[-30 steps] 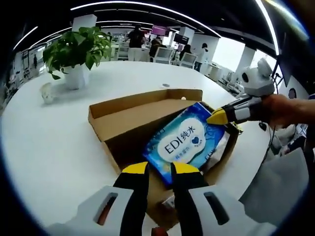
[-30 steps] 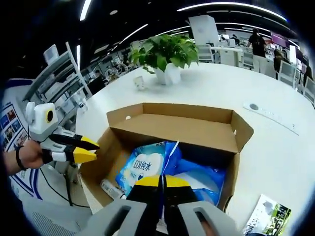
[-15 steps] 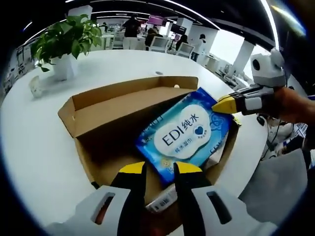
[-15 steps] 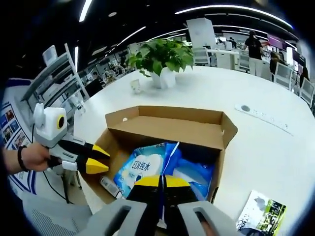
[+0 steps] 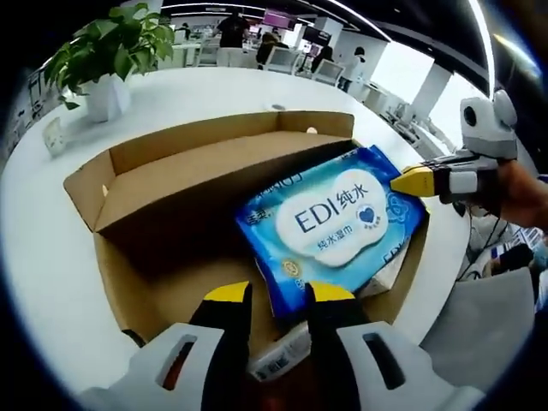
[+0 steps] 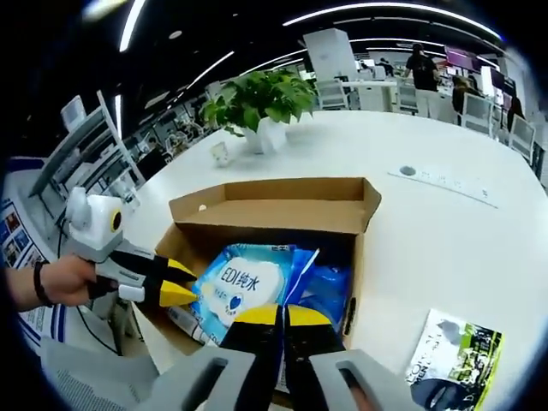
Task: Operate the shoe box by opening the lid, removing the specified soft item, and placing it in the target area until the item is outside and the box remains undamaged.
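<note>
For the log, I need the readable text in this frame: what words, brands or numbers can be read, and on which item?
"EDI 纯水": white label of the blue wipes pack in the cardboard box, also readable in the right gripper view.
Smaller line under it on the label: too small to read.
Barcode sticker by the left gripper: blurred, unreadable.
Booklet on the white table: print too blurred to read.

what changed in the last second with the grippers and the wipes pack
The right gripper stayed shut on the blue wipes pack, which now stands tilted out of the cardboard box. The left gripper has closed in beside the pack from the box's side, its jaws slightly apart and not gripping. The box lid remains open, and the plant and booklet have not moved.
</note>
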Tool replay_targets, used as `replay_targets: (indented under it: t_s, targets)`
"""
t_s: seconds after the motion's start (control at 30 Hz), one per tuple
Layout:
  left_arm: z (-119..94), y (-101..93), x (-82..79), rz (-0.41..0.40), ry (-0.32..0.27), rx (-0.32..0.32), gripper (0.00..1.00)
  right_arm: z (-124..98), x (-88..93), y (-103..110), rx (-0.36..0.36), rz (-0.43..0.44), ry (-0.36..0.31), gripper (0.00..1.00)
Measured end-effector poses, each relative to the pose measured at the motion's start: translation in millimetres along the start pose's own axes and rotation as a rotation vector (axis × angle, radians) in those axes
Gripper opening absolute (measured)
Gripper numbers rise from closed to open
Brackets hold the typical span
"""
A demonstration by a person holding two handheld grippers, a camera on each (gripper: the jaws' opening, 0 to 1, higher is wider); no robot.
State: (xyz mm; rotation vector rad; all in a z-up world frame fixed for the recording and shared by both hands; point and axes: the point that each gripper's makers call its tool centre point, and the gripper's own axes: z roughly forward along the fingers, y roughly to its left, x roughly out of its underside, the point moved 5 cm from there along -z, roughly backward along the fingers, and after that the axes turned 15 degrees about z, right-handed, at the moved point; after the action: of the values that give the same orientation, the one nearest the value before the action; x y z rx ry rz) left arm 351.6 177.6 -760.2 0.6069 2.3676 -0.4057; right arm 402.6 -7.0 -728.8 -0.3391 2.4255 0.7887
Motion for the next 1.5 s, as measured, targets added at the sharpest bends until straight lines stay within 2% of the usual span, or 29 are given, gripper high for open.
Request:
replay_targets:
  t_s: [0.17, 0.27, 0.47, 0.57, 0.63, 0.8, 0.9, 1.23, 1.5]
  targets:
    - [7, -2.0, 1.1, -0.038, 0.007, 0.023, 0.23, 1, 2.4, -3, -0.004, 0.017, -0.007, 0.0]
    - [14, -5.9, 2.0, -0.113, 0.009, 0.048, 0.21, 1, 4.3, -5, -0.008, 0.021, -0.012, 0.0]
    - [18, -7.8, 1.5, -0.132, 0.0, 0.056, 0.2, 2, 8.7, -9, -0.017, 0.044, -0.025, 0.0]
    - [17, -6.8, 1.9, -0.176, -0.016, 0.056, 0.17, 2, 9.1, -10, -0.02, 0.057, -0.032, 0.0]
    - [16, -5.7, 0.6, -0.234, -0.03, 0.046, 0.13, 2, 9.9, -9, -0.021, 0.064, -0.036, 0.0]
    - [15, -9.0, -1.9, -0.19, -0.029, 0.027, 0.1, 4, 21.9, -7, -0.029, 0.095, -0.004, 0.03]
    - [13, -7.9, -3.1, -0.195, -0.039, 0.022, 0.09, 3, 24.2, -4, -0.032, 0.062, -0.027, 0.0]
    - [0, -11.1, -17.7, -0.187, -0.089, -0.003, 0.07, -5, 18.3, -4, -0.026, 0.034, -0.057, 0.0]
    - [-9, -20.4, -32.4, -0.154, -0.114, -0.008, 0.07, -23, 15.9, -4, -0.041, 0.033, -0.096, 0.0]
